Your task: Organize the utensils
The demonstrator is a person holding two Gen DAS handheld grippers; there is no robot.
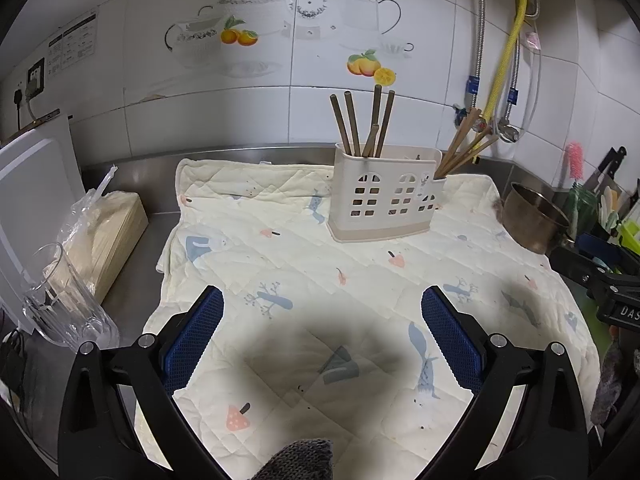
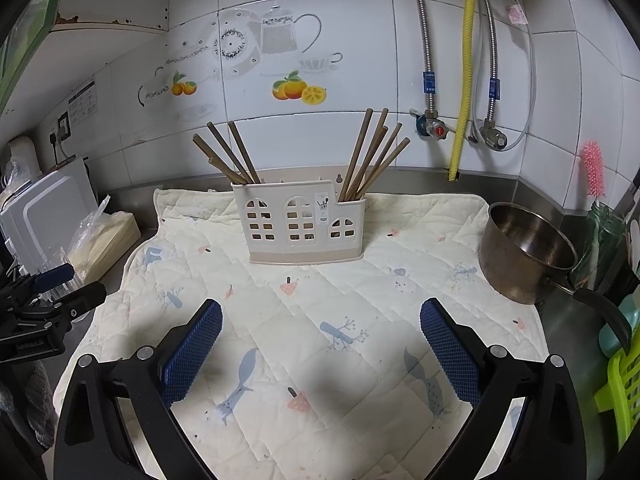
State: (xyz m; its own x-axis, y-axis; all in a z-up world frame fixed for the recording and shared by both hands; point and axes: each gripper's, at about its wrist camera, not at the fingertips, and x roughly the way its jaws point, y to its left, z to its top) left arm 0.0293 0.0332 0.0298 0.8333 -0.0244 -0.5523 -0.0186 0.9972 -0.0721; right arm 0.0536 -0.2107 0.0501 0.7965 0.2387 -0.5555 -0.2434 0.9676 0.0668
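A cream utensil holder (image 1: 384,204) (image 2: 304,224) with window cut-outs stands upright at the back of a quilted printed cloth (image 1: 300,272) (image 2: 320,300). Several brown chopsticks (image 1: 360,124) (image 2: 230,154) lean in its left compartment, and several more (image 1: 464,144) (image 2: 376,152) fan out of its right one. My left gripper (image 1: 322,300) hovers open over the near cloth, nothing between its blue pads. My right gripper (image 2: 320,312) is likewise open and empty, well short of the holder. The right gripper's body (image 1: 608,280) shows at the right edge of the left wrist view; the left gripper's body (image 2: 40,300) shows at the left edge of the right wrist view.
A steel pot (image 2: 524,252) (image 1: 532,220) sits at the cloth's right edge. A clear glass (image 1: 64,300), a bagged box (image 1: 108,232) and a white board (image 1: 32,188) stand on the left. A jar with a pink brush (image 2: 596,208) and a green basket (image 2: 624,392) crowd the right.
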